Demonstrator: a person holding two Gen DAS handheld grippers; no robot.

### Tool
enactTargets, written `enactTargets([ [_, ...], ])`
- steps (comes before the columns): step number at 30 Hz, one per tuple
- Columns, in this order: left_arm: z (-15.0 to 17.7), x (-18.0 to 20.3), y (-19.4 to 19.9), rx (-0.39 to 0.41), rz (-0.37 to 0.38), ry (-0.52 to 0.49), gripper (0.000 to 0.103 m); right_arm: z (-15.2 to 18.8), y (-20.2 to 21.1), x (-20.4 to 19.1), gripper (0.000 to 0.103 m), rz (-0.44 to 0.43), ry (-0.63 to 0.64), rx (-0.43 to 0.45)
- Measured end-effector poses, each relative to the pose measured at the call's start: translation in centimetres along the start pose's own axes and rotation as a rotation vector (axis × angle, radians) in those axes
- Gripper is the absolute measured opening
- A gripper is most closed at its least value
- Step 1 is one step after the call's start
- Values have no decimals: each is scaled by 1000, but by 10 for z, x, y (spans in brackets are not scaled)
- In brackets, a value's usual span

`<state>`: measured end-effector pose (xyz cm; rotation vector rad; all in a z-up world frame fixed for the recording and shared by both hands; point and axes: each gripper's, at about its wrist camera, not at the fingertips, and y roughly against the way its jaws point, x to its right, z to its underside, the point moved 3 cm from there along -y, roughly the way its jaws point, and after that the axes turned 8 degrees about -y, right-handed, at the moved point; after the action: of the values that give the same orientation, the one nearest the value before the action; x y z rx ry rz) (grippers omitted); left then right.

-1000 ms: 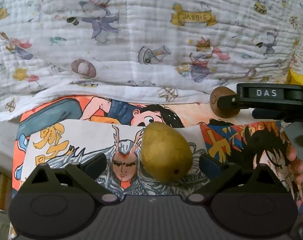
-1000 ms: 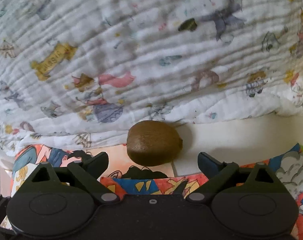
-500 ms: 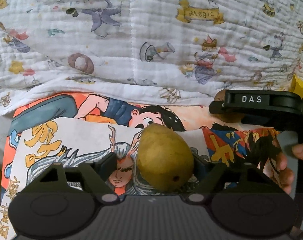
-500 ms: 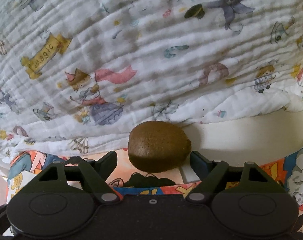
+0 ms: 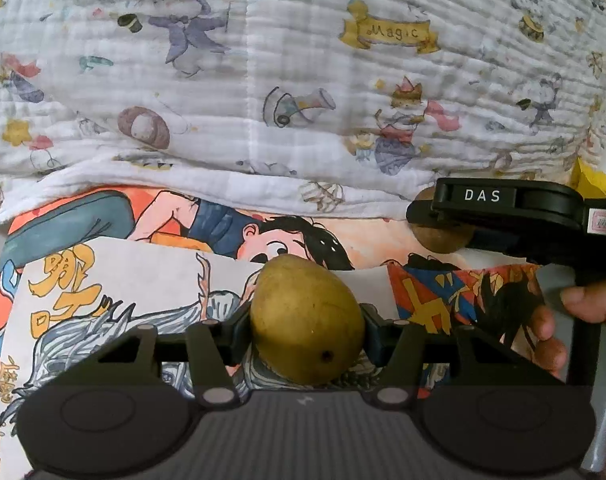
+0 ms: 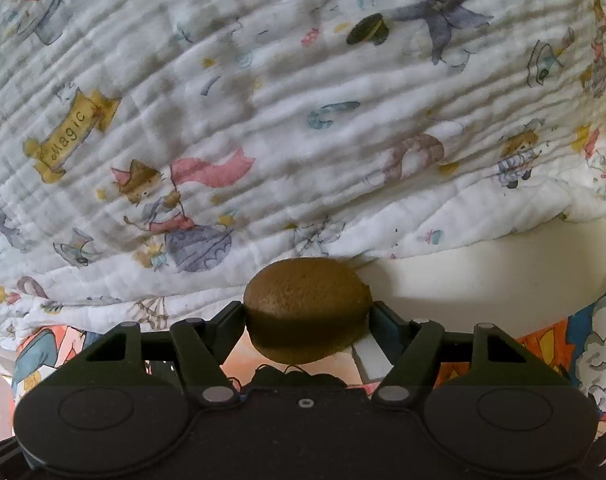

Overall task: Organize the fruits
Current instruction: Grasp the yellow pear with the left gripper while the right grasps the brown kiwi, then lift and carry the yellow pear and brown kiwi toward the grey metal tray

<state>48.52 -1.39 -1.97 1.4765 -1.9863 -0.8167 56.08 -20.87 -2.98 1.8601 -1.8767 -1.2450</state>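
A yellow-green pear [image 5: 307, 320] lies on comic-print sheets [image 5: 103, 288]. My left gripper [image 5: 305, 322] is closing on it, and both fingers [image 5: 233, 332] touch its sides. A brown kiwi [image 6: 307, 308] rests at the edge of the white blanket. My right gripper [image 6: 307, 318] is closing too, with its fingers [image 6: 387, 328] against the kiwi's two ends. In the left wrist view the right gripper [image 5: 503, 208], marked DAS, reaches in from the right over the kiwi [image 5: 439, 240].
A white quilted blanket [image 5: 263, 80] with cartoon prints rises right behind both fruits. Bare cream surface [image 6: 483, 280] lies right of the kiwi. A person's fingers [image 5: 543, 328] hold the right gripper's handle. Something yellow [image 5: 587, 176] shows at the far right.
Both pairs of jaws have narrowed from wide open to touching their fruit, the left on the pear and the right on the kiwi. Neither fruit has moved.
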Motion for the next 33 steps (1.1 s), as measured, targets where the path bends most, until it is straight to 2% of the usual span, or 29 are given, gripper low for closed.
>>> enactTargets([
  [16, 0, -4, 0, 9, 18, 24, 58, 6, -2, -10, 66, -4, 16, 31],
  [33, 7, -11, 12, 9, 23, 57, 58, 28, 22, -14, 66, -132, 49, 26],
])
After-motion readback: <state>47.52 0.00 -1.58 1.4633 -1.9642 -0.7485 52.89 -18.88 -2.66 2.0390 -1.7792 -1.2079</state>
